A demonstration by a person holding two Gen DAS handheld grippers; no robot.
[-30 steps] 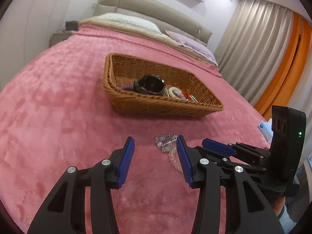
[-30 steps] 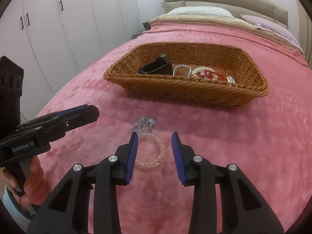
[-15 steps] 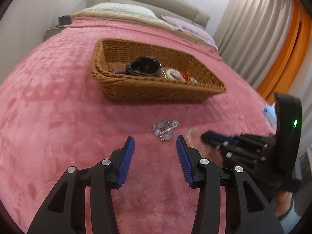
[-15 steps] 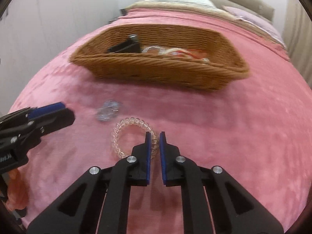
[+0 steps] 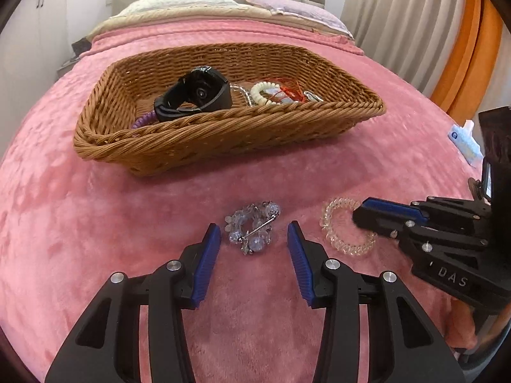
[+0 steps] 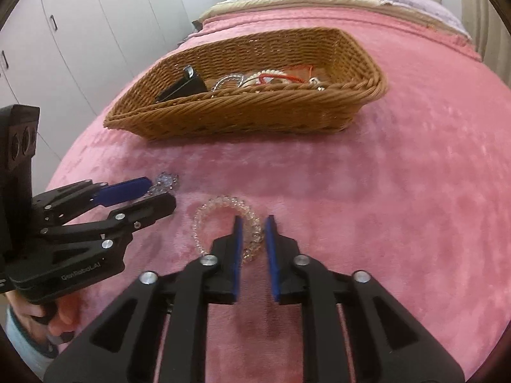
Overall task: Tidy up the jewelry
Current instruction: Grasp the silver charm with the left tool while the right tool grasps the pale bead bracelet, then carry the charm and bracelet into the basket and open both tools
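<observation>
A clear crystal cluster piece lies on the pink blanket between the fingers of my left gripper. Its jaws are closing and the pads stand apart from the piece. To its right lies a clear bead bracelet. In the right wrist view, the right side of this bracelet sits between the jaws of my right gripper, which are opening and do not press on it. The left gripper shows at the left there, beside the crystal piece. The right gripper shows at the right in the left wrist view.
A wicker basket stands just beyond, holding a black watch, a white bead bracelet, red cord and purple beads. Pillows and a headboard lie behind it. A tissue pack and curtains are at the right. A hand holds the left gripper.
Both grippers have come forward and down to the jewelry. The right jaws shut near the bracelet, then parted a little. The left jaws have narrowed around the crystal piece.
</observation>
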